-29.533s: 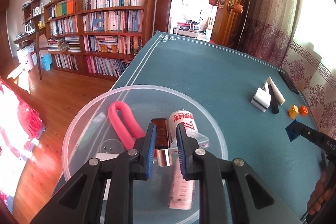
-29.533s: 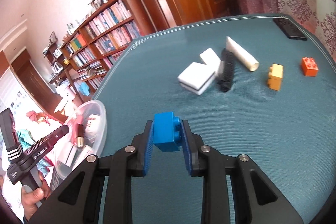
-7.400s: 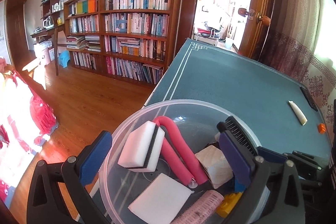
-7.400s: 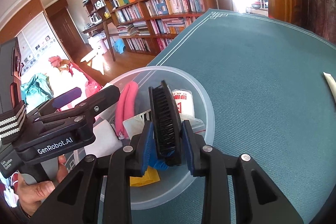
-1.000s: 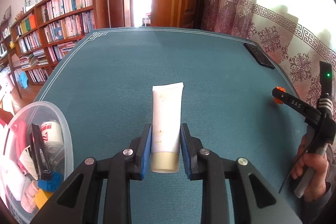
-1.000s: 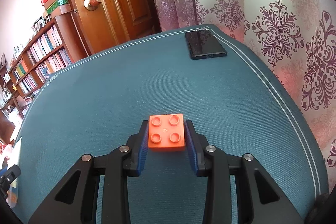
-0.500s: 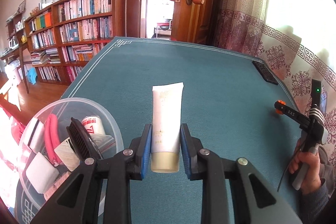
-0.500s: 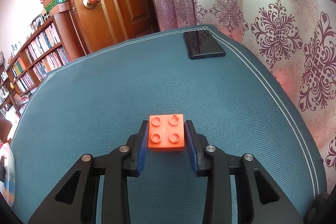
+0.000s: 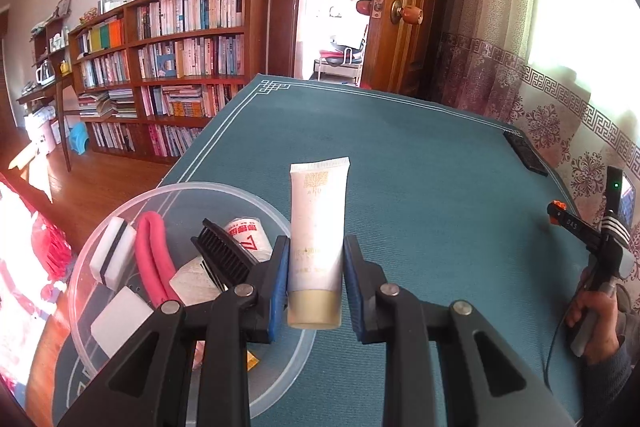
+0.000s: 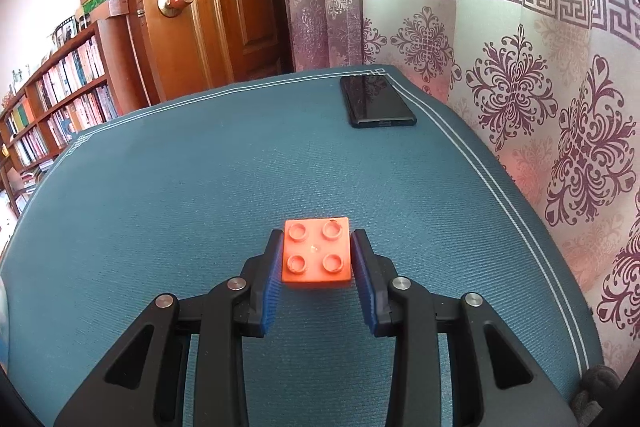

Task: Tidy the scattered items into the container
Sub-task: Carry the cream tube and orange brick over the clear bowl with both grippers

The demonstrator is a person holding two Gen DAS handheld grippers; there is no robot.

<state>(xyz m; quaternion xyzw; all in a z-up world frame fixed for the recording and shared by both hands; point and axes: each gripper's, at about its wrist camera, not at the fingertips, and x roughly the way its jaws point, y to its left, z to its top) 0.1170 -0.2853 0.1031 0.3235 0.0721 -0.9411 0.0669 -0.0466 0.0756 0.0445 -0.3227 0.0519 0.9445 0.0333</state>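
Note:
My left gripper [image 9: 316, 273] is shut on a white cream tube [image 9: 318, 223] with a tan cap, held upright above the near right rim of the clear plastic bowl [image 9: 120, 211]. The bowl holds a black brush [image 9: 224, 259], a pink foam curler [image 9: 154, 259], white sponges [image 9: 112, 255] and a red-lettered packet [image 9: 248, 237]. In the right wrist view my right gripper [image 10: 316, 261] is shut on an orange toy brick [image 10: 317, 254], studs facing up, just above the teal tablecloth [image 10: 180, 187]. That gripper [image 9: 560, 213] also shows at the right edge of the left wrist view, held by a hand [image 9: 596, 323].
A black phone [image 10: 376, 101] lies near the far right corner of the table, seen too as a dark slab [image 9: 524, 155]. A patterned curtain [image 10: 540, 75] hangs along the right side. A wooden door [image 10: 208, 11] and bookshelves [image 9: 176, 67] stand beyond the table.
My left gripper with the tube has swung left and closer to the bowl, which now sits right under its left finger. The right gripper still holds the orange brick and has turned slightly.

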